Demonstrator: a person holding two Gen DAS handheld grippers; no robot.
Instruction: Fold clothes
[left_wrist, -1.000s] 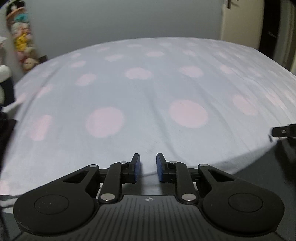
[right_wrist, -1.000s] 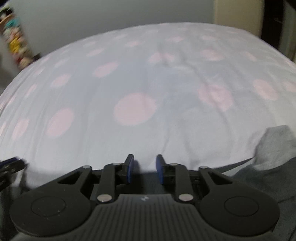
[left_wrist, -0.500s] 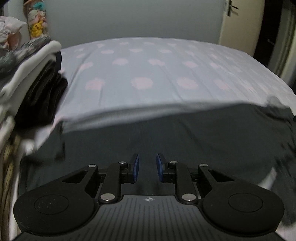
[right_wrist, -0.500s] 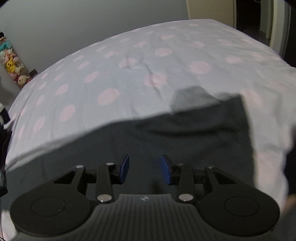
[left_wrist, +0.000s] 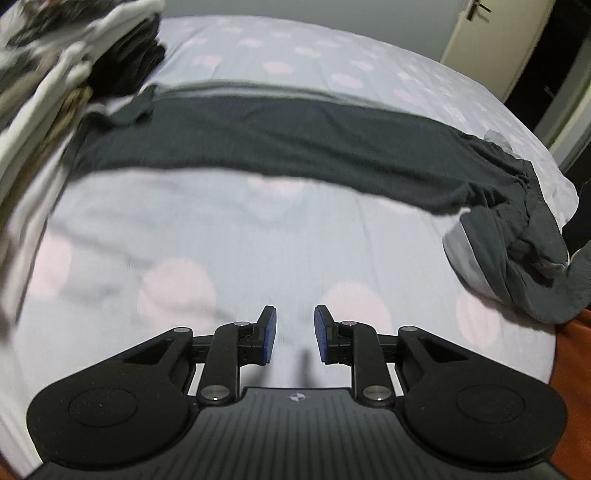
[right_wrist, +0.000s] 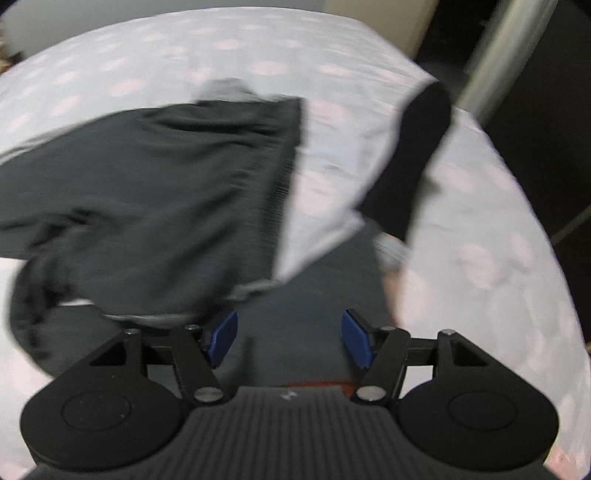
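Note:
A dark grey garment (left_wrist: 295, 147) lies stretched in a long band across the bed, from the clothes stack at the left to the right edge, where it bunches and shows a pale lining. My left gripper (left_wrist: 294, 334) hovers over bare sheet well short of it, slightly open with nothing between its blue pads. In the right wrist view the garment (right_wrist: 166, 184) is blurred. My right gripper (right_wrist: 290, 339) is wide open just above the garment's near end and holds nothing.
The bed sheet (left_wrist: 184, 229) is pale lilac with pink dots. A tall stack of folded clothes (left_wrist: 48, 85) stands at the far left. A black, blurred strip (right_wrist: 417, 158) crosses the bed's right side. Orange floor (left_wrist: 576, 350) shows beyond the bed's right edge.
The garment, under both grippers half a second ago, now lies flat on the bed farther away. Both grippers have drawn back, and the right one has opened much wider.

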